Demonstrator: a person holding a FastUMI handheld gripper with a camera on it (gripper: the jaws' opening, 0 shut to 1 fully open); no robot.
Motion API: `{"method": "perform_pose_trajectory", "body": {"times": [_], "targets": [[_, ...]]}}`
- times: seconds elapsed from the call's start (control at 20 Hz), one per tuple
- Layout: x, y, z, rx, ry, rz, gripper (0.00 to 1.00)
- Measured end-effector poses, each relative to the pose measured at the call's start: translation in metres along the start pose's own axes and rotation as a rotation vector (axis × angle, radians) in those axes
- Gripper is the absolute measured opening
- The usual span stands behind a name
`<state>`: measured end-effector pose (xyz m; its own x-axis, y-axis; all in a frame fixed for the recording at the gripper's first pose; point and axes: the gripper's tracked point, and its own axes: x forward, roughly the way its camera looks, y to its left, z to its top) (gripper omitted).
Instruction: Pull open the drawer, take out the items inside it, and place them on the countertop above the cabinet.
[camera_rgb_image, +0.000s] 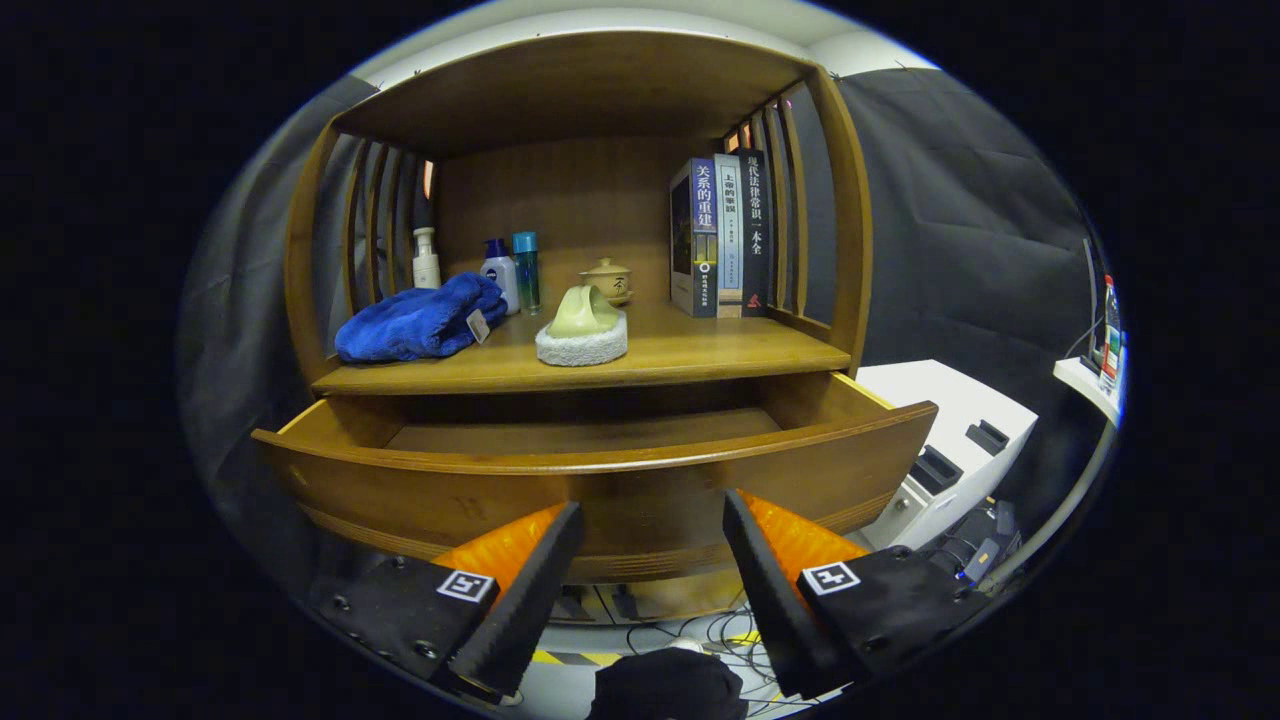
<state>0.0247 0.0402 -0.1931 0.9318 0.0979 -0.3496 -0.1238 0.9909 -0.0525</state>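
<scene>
- Black cloth walls (960, 220) surround a wooden cabinet (840, 200) that takes up the centre of the frame; we look at it from just in front of its drawer.
- We see the drawer (600, 490) pulled out towards us in the lower centre; what we can see of its floor is bare wood, and its front wall hides the near part.
- Our gripper (652, 530) sits at the bottom centre with its fingers spread wide and gripping nothing; both tips lie against or just in front of the drawer's front panel, and we cannot tell which.
- On the countertop (700, 350) above the drawer, at left of centre, lies a blue towel (420, 320).
- Just right of the towel a pale green item rests on a white fluffy pad (582, 345).
- Behind them, against the back panel, stand a white pump bottle (426, 258), a white bottle with a blue cap (499, 272), a teal bottle (526, 268) and a small lidded cup (607, 280).
- Three books (720, 235) stand upright at the right end of the countertop, beside the slatted side.
- At the right of the frame, beyond the cabinet, we see a white unit (960, 440) with dark recessed handles.
- Cables (700, 625) lie on the floor below the drawer.
</scene>
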Motion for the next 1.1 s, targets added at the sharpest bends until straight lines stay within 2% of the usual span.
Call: {"method": "perform_pose_trajectory", "body": {"times": [0.6,0.85,1.1], "targets": [[0.063,0.007,0.021,0.002,-0.003,0.007,0.96],[0.077,0.010,0.026,0.022,-0.001,0.014,0.96],[0.073,0.006,0.029,0.033,0.003,0.006,0.97]]}}
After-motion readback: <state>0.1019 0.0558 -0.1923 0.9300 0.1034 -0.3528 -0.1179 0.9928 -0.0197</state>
